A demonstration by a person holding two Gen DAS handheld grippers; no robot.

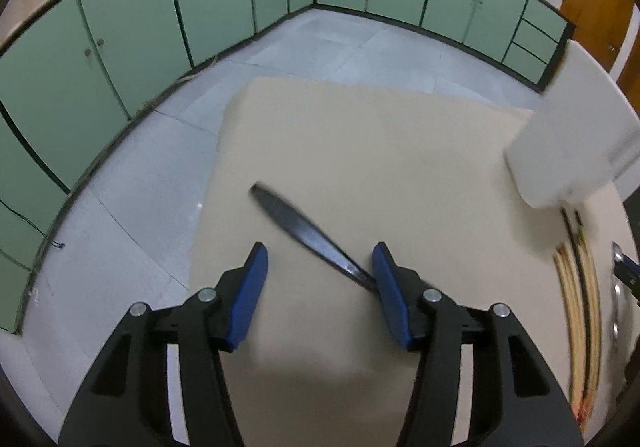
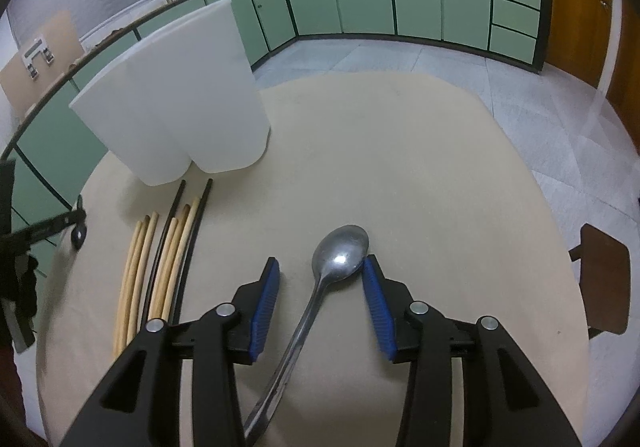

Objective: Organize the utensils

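— Spoon (image 2: 340, 253): where?
— Flat on the bench (image 2: 420, 151), bowl far, between the spread right tongs (image 2: 320, 267), near chopsticks (image 2: 160, 271) left.
— Left tongs (image 1: 320, 259)?
— Apart over a dark handle (image 1: 304, 233); white holder (image 2: 176, 95) stands far left.

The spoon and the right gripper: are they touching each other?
Cannot tell. In the right wrist view the spoon lies on the table between the open jaws of the right gripper; its bowl edge meets the right finger's outline, but no contact shows plainly.

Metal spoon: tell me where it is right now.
In the right wrist view the metal spoon lies on the beige table between the open fingers of the right gripper, bowl nearer the right finger, with the chopsticks to its left.
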